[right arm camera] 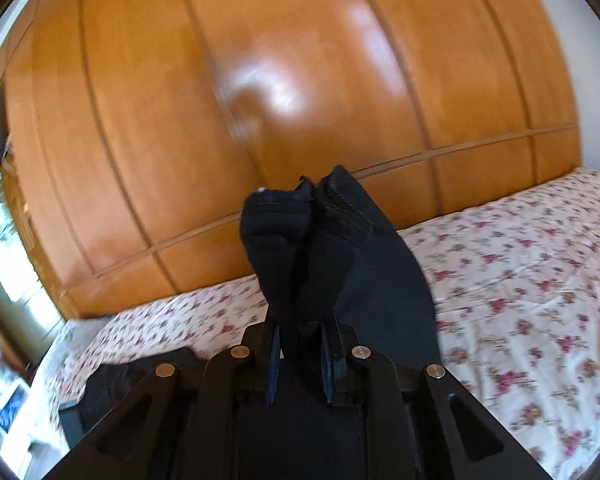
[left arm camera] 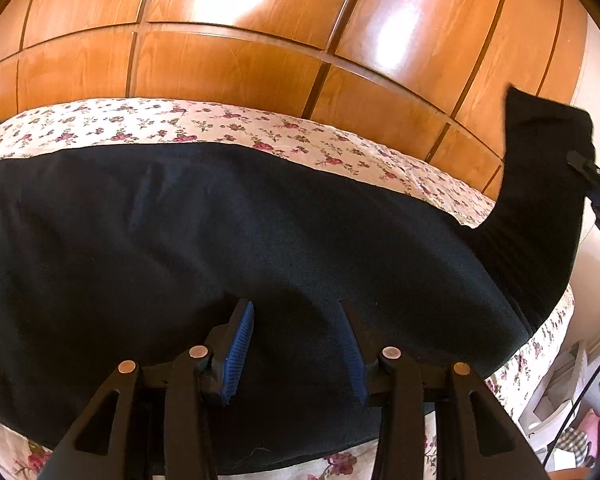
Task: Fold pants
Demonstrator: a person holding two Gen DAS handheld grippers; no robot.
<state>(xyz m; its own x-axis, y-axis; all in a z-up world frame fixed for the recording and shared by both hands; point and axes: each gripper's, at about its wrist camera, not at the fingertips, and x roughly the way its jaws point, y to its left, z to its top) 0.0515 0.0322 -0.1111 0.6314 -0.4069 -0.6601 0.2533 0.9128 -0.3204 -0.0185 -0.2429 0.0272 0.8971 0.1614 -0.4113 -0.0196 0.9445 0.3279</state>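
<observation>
Floral bedsheet (left arm camera: pixel 228 120) is supporting the black pants (left arm camera: pixel 220 240) before wooden wardrobe doors (left arm camera: pixel 228 64). Left gripper (left arm camera: pixel 298 344) is hovering spread, empty; right gripper (right arm camera: pixel 300 360) is clamping the raised right cuffs (right arm camera: pixel 320 232).

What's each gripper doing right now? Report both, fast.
Left gripper: jaws open, empty, over the black pants spread on the bed.
Right gripper: jaws shut on the ribbed end of the pants, lifted off the floral sheet.
</observation>
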